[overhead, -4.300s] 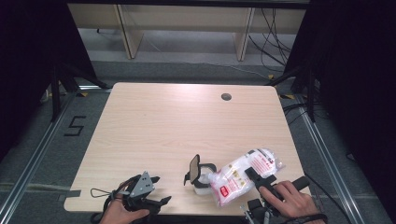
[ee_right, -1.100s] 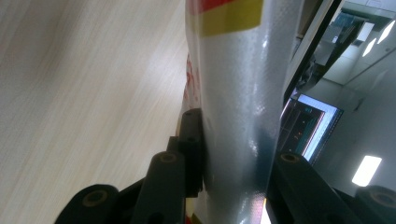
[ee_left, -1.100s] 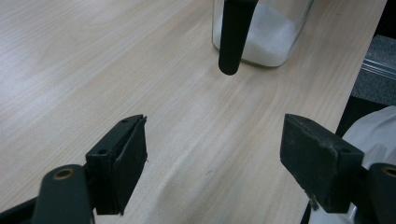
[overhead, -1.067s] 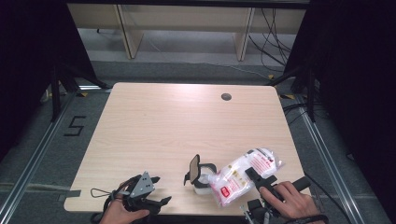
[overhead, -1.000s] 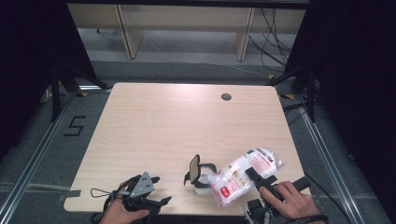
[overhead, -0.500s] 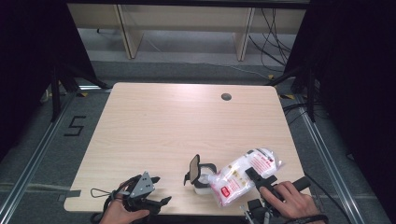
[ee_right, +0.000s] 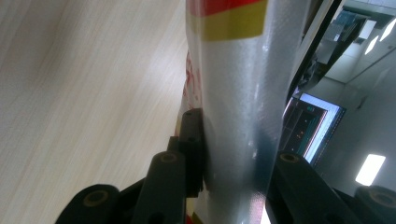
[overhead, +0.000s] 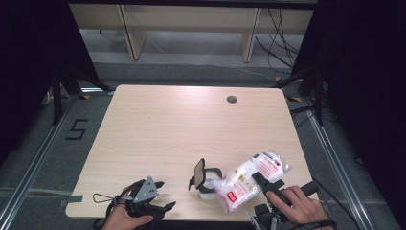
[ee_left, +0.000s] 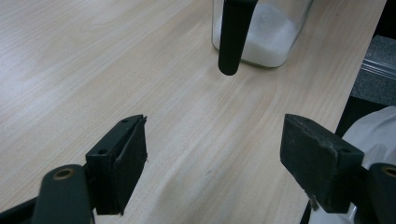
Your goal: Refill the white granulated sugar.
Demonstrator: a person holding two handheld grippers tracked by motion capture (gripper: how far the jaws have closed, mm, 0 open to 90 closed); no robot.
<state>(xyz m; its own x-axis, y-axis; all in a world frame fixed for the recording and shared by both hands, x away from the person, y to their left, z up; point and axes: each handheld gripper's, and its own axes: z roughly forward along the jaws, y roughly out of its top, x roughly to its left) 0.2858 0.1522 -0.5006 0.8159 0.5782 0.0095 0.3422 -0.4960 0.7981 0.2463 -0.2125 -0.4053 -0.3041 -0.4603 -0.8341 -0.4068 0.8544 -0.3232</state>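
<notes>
A clear plastic bag (overhead: 249,178) of white grains with a red label lies tilted near the table's front edge, its lower end against a small glass jar (overhead: 207,187). The jar's black lid (overhead: 198,173) stands flipped up. White grains fill the jar's bottom (ee_left: 261,39), seen in the left gripper view behind the hanging black lid (ee_left: 232,37). My right gripper (overhead: 261,181) is shut on the bag (ee_right: 233,84), whose film is pinched between the jaws (ee_right: 233,140). My left gripper (overhead: 164,195) rests at the front left, open and empty (ee_left: 215,154), facing the jar.
The wooden table (overhead: 182,124) has a round cable hole (overhead: 231,99) at its far right. Beyond it stand desk legs and cables on the floor (overhead: 268,43). A floor marking "5" (overhead: 76,129) lies left of the table.
</notes>
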